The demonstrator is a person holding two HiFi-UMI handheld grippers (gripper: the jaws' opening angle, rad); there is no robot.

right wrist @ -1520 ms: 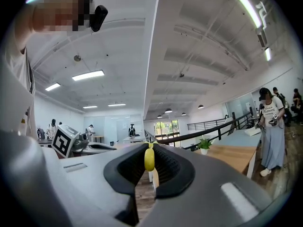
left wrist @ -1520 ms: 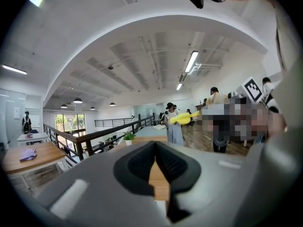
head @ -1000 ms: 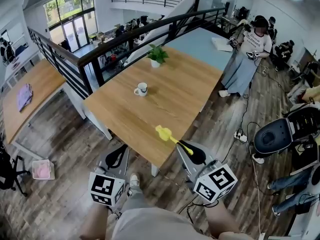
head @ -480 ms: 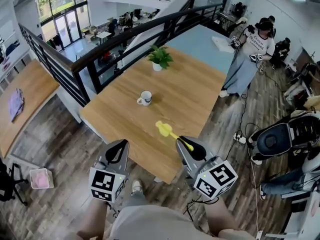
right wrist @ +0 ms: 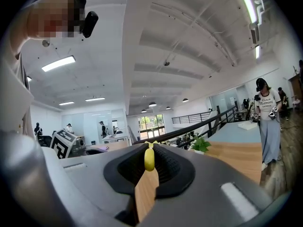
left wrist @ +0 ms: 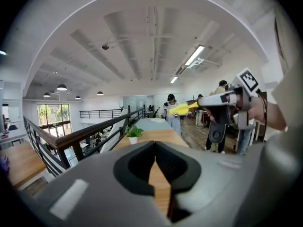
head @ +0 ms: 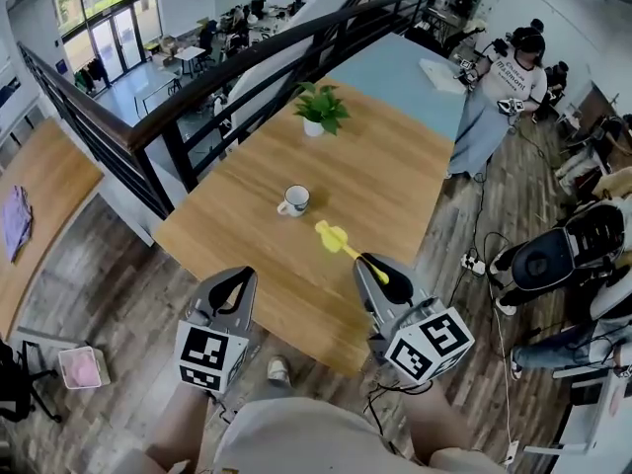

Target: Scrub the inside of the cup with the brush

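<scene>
Left tool (head: pixel 240 282): jaws together on nothing, held at the near edge of the table (head: pixel 385 176).
Right tool (head: pixel 377 268): clamped on the brush (head: pixel 333 237) by its handle.
Brush axis: runs forward and left from my right tool, yellow head leading.
Cup (head: pixel 294 200): upright on the table, ahead-left of the brush head and apart from it.
Nearer side: I judge the brush head closer to the cup than my left tool.

Table (head: pixel 395 171) pale wood, matt; cup (head: pixel 295 200) glossy white; brush (head: pixel 334 237) smooth yellow plastic; floor (head: pixel 109 265) dark wood planks.
</scene>
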